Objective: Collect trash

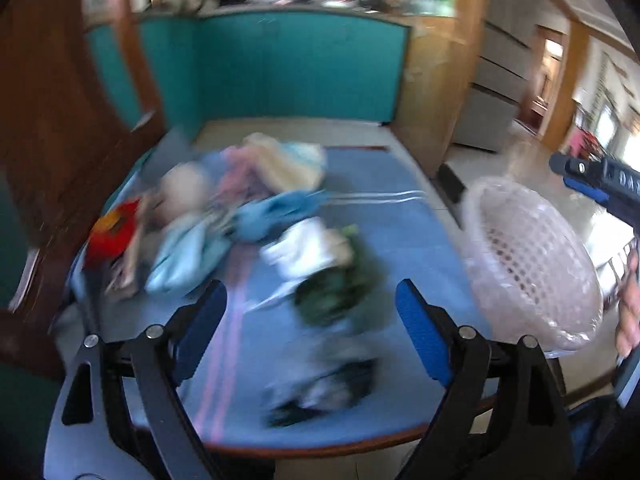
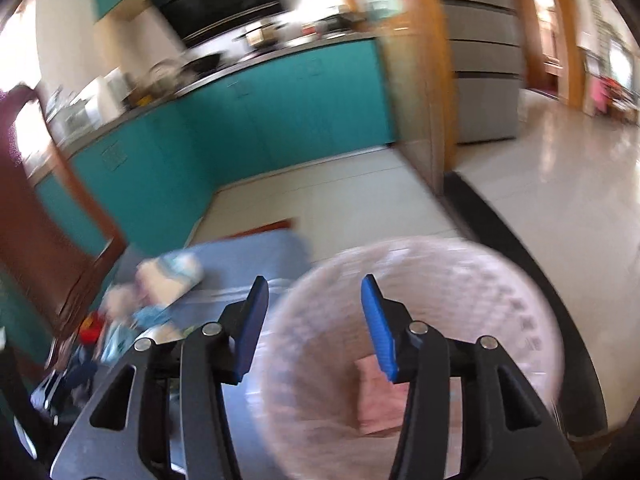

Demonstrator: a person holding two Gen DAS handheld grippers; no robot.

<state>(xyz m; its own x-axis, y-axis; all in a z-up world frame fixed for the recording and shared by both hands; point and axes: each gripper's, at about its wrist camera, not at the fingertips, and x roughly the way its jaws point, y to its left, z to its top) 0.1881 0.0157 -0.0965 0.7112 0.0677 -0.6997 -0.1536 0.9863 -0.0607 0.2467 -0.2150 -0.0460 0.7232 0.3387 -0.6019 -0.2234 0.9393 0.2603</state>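
The left gripper hangs with fingers spread wide above a blue-clothed bench strewn with blurred wrappers; a pink basket stands at its right edge.

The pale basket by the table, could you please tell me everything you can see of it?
The basket is a round, pale pink, translucent bin of what looks like plastic, with lattice walls and a smooth rim. It stands beside the right edge of the blue-covered table, its mouth open upward. A pink item lies inside. The right gripper, jaws apart and empty, hovers over its near rim; contact cannot be told through the blur.
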